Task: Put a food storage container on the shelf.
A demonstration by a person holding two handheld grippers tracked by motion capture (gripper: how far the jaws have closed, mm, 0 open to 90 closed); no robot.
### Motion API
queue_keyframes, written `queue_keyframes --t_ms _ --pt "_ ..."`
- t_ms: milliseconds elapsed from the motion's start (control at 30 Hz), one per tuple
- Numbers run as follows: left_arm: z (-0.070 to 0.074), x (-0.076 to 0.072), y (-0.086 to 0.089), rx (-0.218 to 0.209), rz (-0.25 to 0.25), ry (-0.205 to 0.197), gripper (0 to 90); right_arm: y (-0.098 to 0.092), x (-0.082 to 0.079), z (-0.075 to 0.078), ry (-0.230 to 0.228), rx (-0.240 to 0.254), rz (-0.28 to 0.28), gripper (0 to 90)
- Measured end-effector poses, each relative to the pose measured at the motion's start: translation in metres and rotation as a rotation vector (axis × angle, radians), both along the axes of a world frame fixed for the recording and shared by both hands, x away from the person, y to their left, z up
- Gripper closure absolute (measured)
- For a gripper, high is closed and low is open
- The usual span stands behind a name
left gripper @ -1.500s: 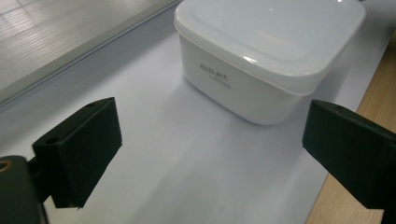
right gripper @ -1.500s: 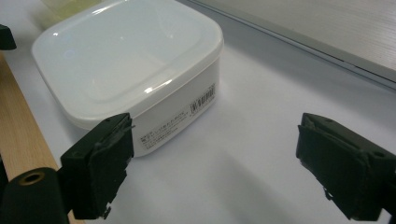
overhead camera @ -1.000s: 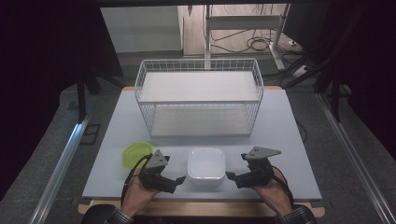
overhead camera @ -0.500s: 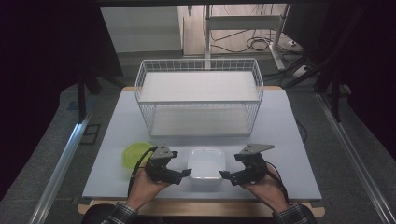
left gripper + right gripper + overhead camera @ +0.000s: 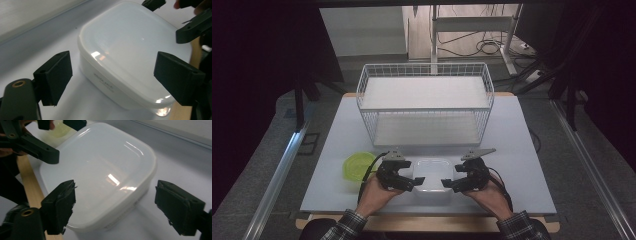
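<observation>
Tabletop [image 5: 337,150], pale grey-white rectangular board: carries every item, its near edge at the person's side.

White wire basket [image 5: 425,107], two-tier, rectangular: stands at the far middle, well apart from the work, a likely destination for storage.

White translucent plastic container with rounded-square lid [image 5: 432,179]: sits flat near the near edge, centred between both hands so each side can be reached at once; lid appears seated.

Lime-green round plastic lid or dish [image 5: 357,165]: lies flat to the container's left, just beside the left hand, set aside.

Left gripper [image 5: 412,183]: jaws apart, having just been narrowing, straddling the container's left corner without pressing.

Right gripper [image 5: 449,183]: likewise parted and just been narrowing, bracketing the right side, not yet clamped.
</observation>
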State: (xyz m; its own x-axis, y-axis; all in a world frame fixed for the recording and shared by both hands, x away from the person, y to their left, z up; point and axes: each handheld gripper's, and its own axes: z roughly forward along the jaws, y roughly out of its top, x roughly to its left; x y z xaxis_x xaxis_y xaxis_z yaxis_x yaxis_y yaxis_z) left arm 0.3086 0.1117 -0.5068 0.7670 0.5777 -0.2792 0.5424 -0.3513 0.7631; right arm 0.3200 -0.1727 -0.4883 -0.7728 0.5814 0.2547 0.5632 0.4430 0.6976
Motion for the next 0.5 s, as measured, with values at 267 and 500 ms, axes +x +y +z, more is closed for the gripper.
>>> queue_keyframes --t_ms 267,500 --pt "0.0006 -0.0032 -0.0019 -0.004 -0.007 0.022 18.0 -0.0001 -0.0013 0.0029 0.060 0.001 -0.009 29.3" --pt "0.0024 -0.0044 -0.0003 -0.004 -0.004 0.084 18.9 -0.0041 -0.0048 0.0073 0.096 0.011 -0.019 44.9"
